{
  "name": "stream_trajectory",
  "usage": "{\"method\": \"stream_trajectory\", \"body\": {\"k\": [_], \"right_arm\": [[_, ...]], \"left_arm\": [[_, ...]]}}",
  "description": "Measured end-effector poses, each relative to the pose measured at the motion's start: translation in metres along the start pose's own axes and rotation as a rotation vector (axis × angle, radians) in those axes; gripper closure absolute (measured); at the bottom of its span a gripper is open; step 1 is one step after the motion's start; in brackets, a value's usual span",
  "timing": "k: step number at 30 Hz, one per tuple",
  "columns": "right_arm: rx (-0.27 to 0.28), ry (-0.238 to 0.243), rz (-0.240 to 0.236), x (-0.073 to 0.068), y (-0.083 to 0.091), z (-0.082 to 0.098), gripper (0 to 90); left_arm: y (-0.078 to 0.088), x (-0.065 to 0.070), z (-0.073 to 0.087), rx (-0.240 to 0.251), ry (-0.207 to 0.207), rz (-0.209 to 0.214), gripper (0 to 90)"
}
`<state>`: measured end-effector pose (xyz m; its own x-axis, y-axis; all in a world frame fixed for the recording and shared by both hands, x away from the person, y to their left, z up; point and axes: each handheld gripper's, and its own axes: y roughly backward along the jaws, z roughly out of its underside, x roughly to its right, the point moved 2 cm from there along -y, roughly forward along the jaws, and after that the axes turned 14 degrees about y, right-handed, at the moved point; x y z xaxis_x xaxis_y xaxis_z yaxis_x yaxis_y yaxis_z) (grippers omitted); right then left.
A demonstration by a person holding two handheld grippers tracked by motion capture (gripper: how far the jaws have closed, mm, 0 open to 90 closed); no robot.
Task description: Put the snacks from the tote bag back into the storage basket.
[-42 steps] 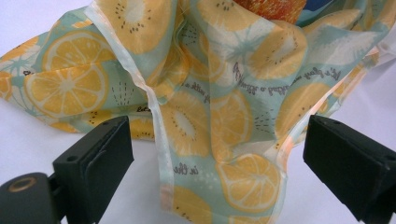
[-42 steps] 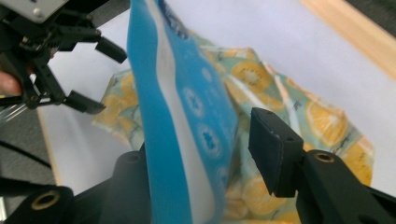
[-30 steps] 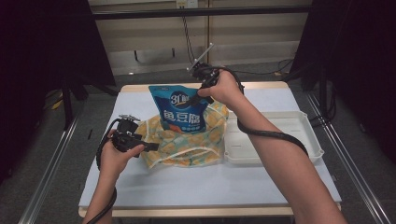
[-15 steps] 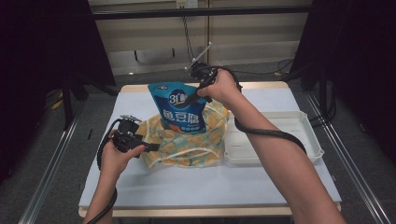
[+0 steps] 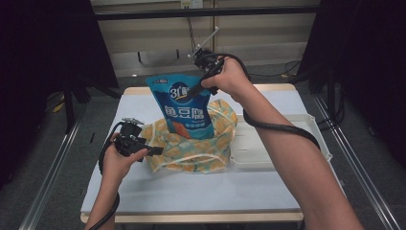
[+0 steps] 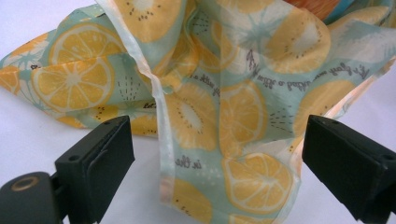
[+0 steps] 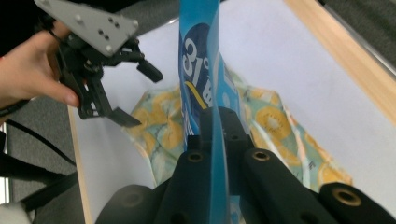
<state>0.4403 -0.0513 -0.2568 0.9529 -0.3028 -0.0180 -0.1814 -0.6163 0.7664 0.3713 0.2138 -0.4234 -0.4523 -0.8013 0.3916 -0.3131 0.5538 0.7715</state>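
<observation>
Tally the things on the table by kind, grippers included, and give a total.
Blue snack pouch: 1
Lemon-print fabric bag: 1
White tray: 1
Hand-held grippers: 2, the left gripper open at the bag's edge, the right gripper shut on the pouch's top
Total: 5

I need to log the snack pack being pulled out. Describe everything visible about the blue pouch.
The blue pouch is a glossy, flat plastic snack bag with a dark round mark and white numerals near the top, large white characters across the middle and an orange picture below. It hangs upright, its lower end inside the open mouth of the lemon-print bag on the table. The right gripper is shut on its upper edge; in the right gripper view the thin film runs edge-on between the closed jaws. The left gripper is beside the cloth, jaws open.
</observation>
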Motion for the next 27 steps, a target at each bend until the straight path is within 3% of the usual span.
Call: {"method": "stream_trajectory", "body": {"k": [14, 27], "right_arm": [[0.017, 0.01, -0.018, -0.001, 0.029, -0.022, 90.0], [0.031, 0.018, -0.011, -0.005, 0.067, -0.018, 90.0]], "left_arm": [[0.003, -0.006, 0.003, 0.005, 0.017, 0.003, 8.7], [0.003, -0.004, 0.004, -0.001, 0.008, -0.006, 8.3]]}}
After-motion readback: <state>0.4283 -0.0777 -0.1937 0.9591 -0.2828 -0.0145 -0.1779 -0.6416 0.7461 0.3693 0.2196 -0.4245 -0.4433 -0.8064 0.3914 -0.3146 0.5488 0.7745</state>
